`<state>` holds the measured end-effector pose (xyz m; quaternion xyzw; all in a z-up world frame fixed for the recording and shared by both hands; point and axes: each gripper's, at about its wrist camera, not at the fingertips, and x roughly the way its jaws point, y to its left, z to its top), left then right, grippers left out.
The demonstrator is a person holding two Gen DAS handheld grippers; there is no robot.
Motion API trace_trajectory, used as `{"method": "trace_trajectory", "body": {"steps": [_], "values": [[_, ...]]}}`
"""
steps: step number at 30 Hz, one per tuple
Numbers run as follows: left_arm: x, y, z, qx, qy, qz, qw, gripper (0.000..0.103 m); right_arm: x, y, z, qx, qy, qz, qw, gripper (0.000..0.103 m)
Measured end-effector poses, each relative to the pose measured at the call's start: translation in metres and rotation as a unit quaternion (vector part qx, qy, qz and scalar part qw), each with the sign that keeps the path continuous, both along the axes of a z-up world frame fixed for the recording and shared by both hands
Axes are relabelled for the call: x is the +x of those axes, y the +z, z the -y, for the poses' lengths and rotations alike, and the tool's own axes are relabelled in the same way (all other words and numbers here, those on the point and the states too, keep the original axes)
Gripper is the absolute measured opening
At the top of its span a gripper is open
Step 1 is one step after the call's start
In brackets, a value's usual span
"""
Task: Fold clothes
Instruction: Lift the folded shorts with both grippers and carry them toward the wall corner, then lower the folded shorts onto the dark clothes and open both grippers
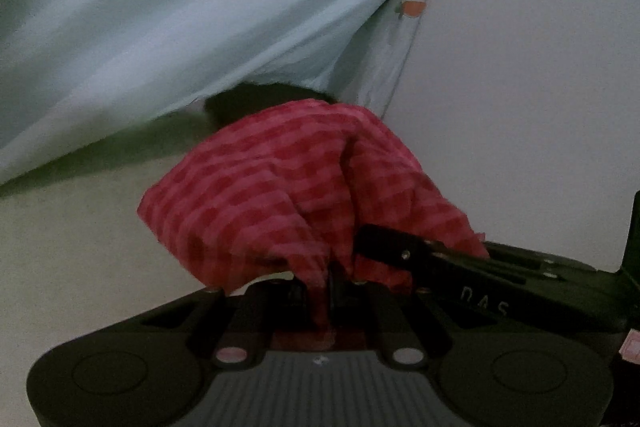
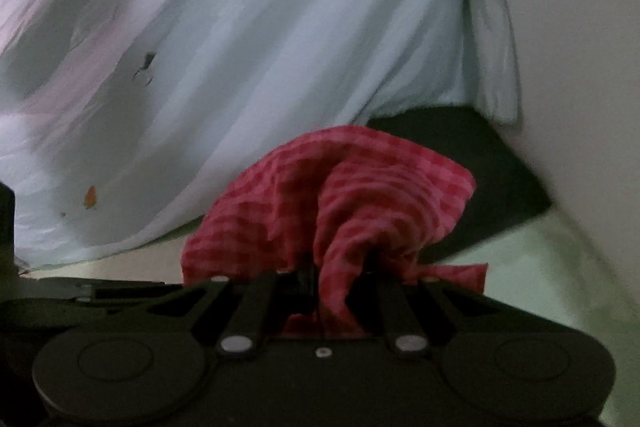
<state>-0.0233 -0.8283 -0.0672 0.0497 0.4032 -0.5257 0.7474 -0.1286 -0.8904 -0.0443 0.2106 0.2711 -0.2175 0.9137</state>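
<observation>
Two hand-held grippers are each pinching the same red checked cloth. The left hand-held gripper (image 1: 330, 283) is tilting forward and down, with its jaws squeezed tight on a bunch of the red checked cloth (image 1: 272, 187), which is puffing up over the fingers. The right hand-held gripper (image 2: 320, 287) is tilting down the same way and is also squeezing a bunch of the red checked cloth (image 2: 340, 195) between its closed jaws. In the left wrist view, the other gripper is poking in from the right, just beside the cloth, and the pale letters "DAS" are showing on its black body. Behind the cloth, a big light blue sheet (image 2: 260, 67) with little orange carrots on it is hanging in folds. A pale surface (image 1: 80, 259) is lying under the cloth. Both views are blurry.
</observation>
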Motion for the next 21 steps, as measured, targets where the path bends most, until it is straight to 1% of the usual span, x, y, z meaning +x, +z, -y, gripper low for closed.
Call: {"method": "trace_trajectory", "body": {"steps": [4, 6, 8, 10, 12, 13, 14, 15, 16, 17, 18, 19, 20, 21], "values": [[0.021, 0.008, 0.043, -0.022, -0.002, 0.008, 0.9997, 0.009, 0.018, 0.011, 0.049, -0.026, 0.001, 0.009, 1.000, 0.009], [0.033, 0.011, 0.069, -0.028, -0.003, 0.010, 0.9995, 0.009, 0.030, 0.015, 0.073, -0.040, -0.002, 0.011, 0.999, 0.009], [0.044, 0.012, 0.093, -0.032, -0.003, 0.022, 0.9992, 0.010, 0.043, 0.016, 0.098, -0.052, -0.007, 0.013, 0.999, 0.009], [0.053, 0.008, 0.117, -0.032, 0.001, 0.027, 0.9991, 0.011, 0.055, 0.014, 0.120, -0.063, -0.014, 0.010, 0.998, 0.009], [0.063, -0.001, 0.139, -0.026, 0.007, 0.022, 0.9994, 0.014, 0.069, 0.006, 0.140, -0.078, -0.029, -0.002, 0.996, 0.010], [0.068, -0.008, 0.151, -0.020, 0.012, 0.019, 0.9996, 0.019, 0.073, 0.001, 0.150, -0.088, -0.039, -0.009, 0.995, 0.010], [0.073, -0.017, 0.162, -0.009, 0.020, 0.016, 0.9996, 0.022, 0.077, -0.005, 0.159, -0.097, -0.049, -0.016, 0.994, 0.014], [0.077, -0.027, 0.173, 0.008, 0.033, 0.014, 0.9993, 0.032, 0.081, -0.017, 0.169, -0.100, -0.066, -0.029, 0.992, 0.022], [0.081, -0.039, 0.183, 0.033, 0.045, 0.014, 0.9983, 0.040, 0.085, -0.028, 0.179, -0.102, -0.084, -0.042, 0.990, 0.027], [0.085, -0.049, 0.191, 0.054, 0.053, 0.011, 0.9971, 0.044, 0.088, -0.040, 0.189, -0.103, -0.102, -0.056, 0.988, 0.036], [0.088, -0.057, 0.196, 0.067, 0.055, 0.005, 0.9962, 0.051, 0.089, -0.052, 0.199, -0.094, -0.121, -0.077, 0.985, 0.045], [0.090, -0.063, 0.196, 0.073, 0.055, 0.001, 0.9958, 0.059, 0.090, -0.063, 0.207, -0.087, -0.139, -0.096, 0.982, 0.049], [0.090, -0.068, 0.195, 0.076, 0.054, 0.000, 0.9956, 0.064, 0.087, -0.070, 0.210, -0.086, -0.148, -0.104, 0.980, 0.055], [0.090, -0.071, 0.194, 0.078, 0.054, 0.003, 0.9955, 0.074, 0.082, -0.073, 0.210, -0.084, -0.152, -0.101, 0.980, 0.064]]}}
